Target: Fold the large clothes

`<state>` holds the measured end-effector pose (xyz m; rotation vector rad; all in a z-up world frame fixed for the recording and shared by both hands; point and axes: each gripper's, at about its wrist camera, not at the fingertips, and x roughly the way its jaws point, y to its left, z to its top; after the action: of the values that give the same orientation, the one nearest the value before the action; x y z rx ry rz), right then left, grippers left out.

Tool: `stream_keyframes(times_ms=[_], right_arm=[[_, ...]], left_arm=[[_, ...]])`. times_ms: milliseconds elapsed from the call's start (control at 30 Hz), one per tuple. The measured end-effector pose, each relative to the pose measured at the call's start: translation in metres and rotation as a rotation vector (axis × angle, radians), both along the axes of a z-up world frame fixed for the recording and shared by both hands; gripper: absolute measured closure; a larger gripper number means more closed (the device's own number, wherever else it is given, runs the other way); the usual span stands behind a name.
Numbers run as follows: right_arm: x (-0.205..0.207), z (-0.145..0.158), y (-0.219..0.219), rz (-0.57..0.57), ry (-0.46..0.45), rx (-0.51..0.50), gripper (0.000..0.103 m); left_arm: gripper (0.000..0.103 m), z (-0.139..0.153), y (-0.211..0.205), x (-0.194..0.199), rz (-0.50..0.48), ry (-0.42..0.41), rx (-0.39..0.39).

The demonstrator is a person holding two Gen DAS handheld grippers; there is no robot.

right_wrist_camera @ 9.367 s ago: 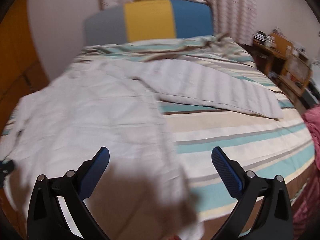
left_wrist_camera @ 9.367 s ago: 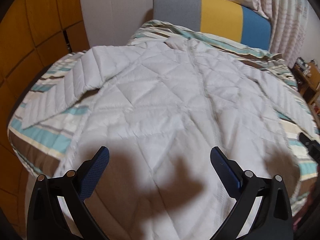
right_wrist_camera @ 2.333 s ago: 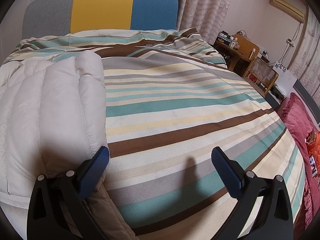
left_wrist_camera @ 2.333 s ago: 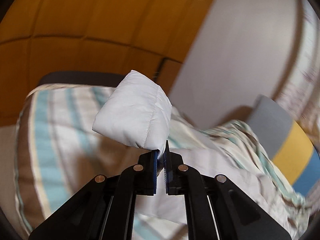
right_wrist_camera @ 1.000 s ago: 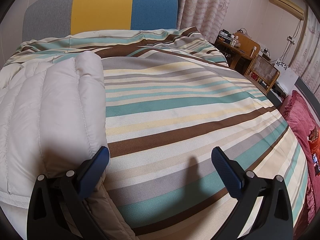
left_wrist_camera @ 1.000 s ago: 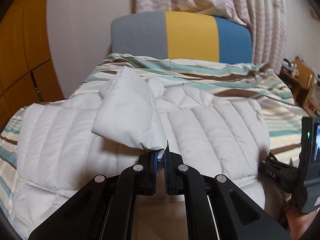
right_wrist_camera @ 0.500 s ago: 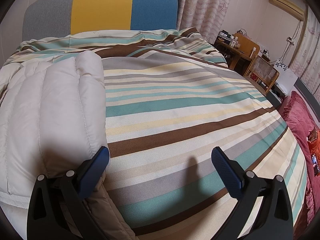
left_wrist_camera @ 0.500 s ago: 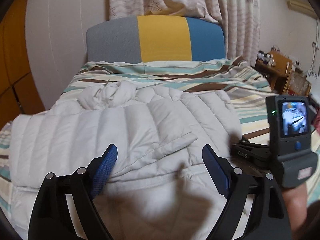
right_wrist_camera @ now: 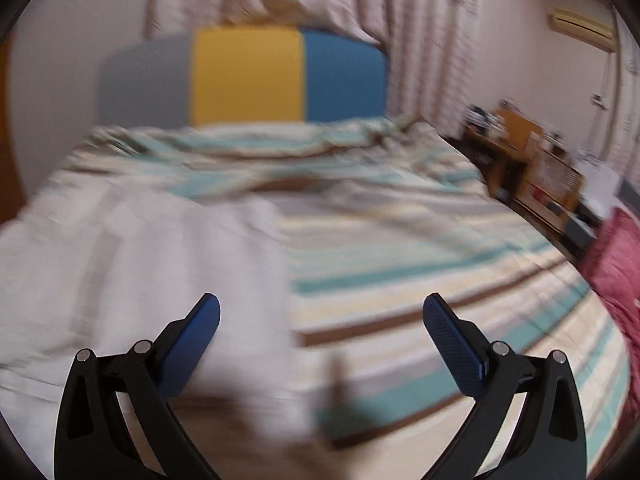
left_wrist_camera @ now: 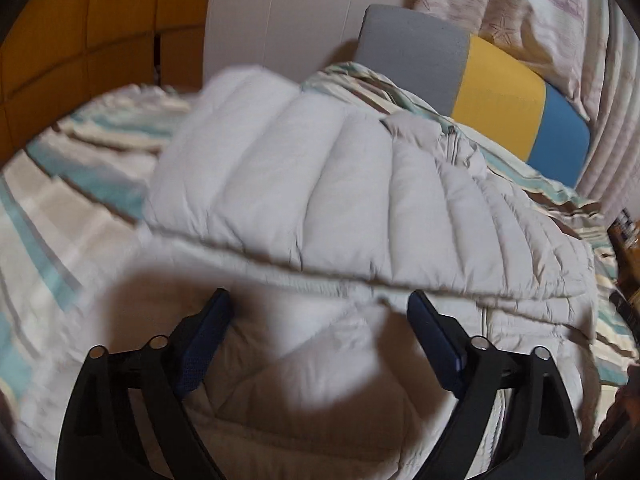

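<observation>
A large white quilted puffer jacket [left_wrist_camera: 340, 200] lies on the striped bed, with both sleeves folded across its body. My left gripper [left_wrist_camera: 318, 312] is open and empty, hovering just above the jacket's lower part. In the right wrist view the jacket [right_wrist_camera: 132, 268] fills the left half, blurred by motion. My right gripper [right_wrist_camera: 320, 316] is open and empty, above the jacket's right edge and the bedspread.
The striped bedspread [right_wrist_camera: 420, 264] covers the bed. A grey, yellow and blue headboard [right_wrist_camera: 248, 76] stands at the far end below curtains. Wooden furniture [right_wrist_camera: 532, 164] and a red blanket [right_wrist_camera: 616, 264] are at the right. Orange cupboards [left_wrist_camera: 80, 28] are on the left.
My left gripper laid the sleeve across the jacket, opened, and has now swung left and lower. My right gripper, still before, has lifted and pulled back; its view is now blurred.
</observation>
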<state>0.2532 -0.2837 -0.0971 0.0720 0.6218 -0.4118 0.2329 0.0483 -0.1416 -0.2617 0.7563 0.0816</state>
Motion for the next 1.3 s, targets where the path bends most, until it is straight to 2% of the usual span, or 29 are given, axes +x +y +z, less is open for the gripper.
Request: stream_keyframes(times_ms=[100, 167, 267, 367, 467, 633, 700, 733, 800, 867, 933, 967, 1033, 1133, 1200, 1300], right_arm=[[0.019, 0.016, 0.038, 0.155, -0.01, 0.046, 0.002], [0.041, 0.015, 0.063, 0.229, 0.028, 0.069, 0.002], [0.064, 0.004, 0.083, 0.265, 0.08, 0.047, 0.002], [0.077, -0.019, 0.085, 0.234, 0.137, 0.023, 0.002], [0.072, -0.049, 0.074, 0.183, 0.164, 0.031, 0.002], [0.071, -0.058, 0.072, 0.182, 0.167, 0.039, 0.002], [0.071, -0.058, 0.069, 0.181, 0.162, 0.042, 0.002], [0.07, -0.059, 0.069, 0.181, 0.159, 0.043, 0.002], [0.071, -0.058, 0.069, 0.181, 0.153, 0.043, 0.002], [0.07, -0.059, 0.068, 0.181, 0.15, 0.042, 0.002], [0.069, -0.058, 0.068, 0.18, 0.145, 0.041, 0.002], [0.068, -0.058, 0.069, 0.179, 0.143, 0.038, 0.002], [0.068, -0.058, 0.069, 0.179, 0.142, 0.034, 0.002], [0.068, -0.058, 0.07, 0.179, 0.141, 0.035, 0.002], [0.068, -0.058, 0.071, 0.187, 0.137, 0.036, 0.002], [0.068, -0.058, 0.075, 0.201, 0.134, 0.027, 0.002]], left_arm=[[0.007, 0.0, -0.001, -0.004, -0.004, -0.009, 0.01], [0.007, -0.001, -0.002, -0.005, -0.005, -0.009, 0.018], [0.006, -0.002, 0.003, -0.006, -0.006, -0.015, -0.002], [0.006, -0.004, 0.007, -0.007, -0.005, -0.022, -0.027], [0.006, -0.004, 0.009, -0.008, -0.008, -0.024, -0.042], [0.006, 0.01, 0.012, -0.014, -0.023, -0.041, -0.066], [0.014, 0.023, 0.017, -0.012, -0.02, -0.069, -0.07], [0.022, 0.028, 0.019, -0.01, -0.015, -0.081, -0.063], [0.027, 0.039, 0.025, 0.0, 0.004, -0.102, -0.038], [0.034, 0.05, 0.03, 0.022, 0.009, -0.12, 0.003], [0.034, 0.055, 0.034, 0.045, 0.013, -0.127, 0.067], [0.045, 0.055, 0.037, 0.058, 0.016, -0.12, 0.099], [0.056, 0.05, 0.043, 0.085, 0.029, -0.067, 0.148], [0.065, 0.031, 0.059, 0.119, 0.053, 0.023, 0.175], [0.065, 0.012, 0.069, 0.131, 0.06, 0.072, 0.165], [0.065, -0.011, 0.073, 0.135, 0.038, 0.076, 0.155]])
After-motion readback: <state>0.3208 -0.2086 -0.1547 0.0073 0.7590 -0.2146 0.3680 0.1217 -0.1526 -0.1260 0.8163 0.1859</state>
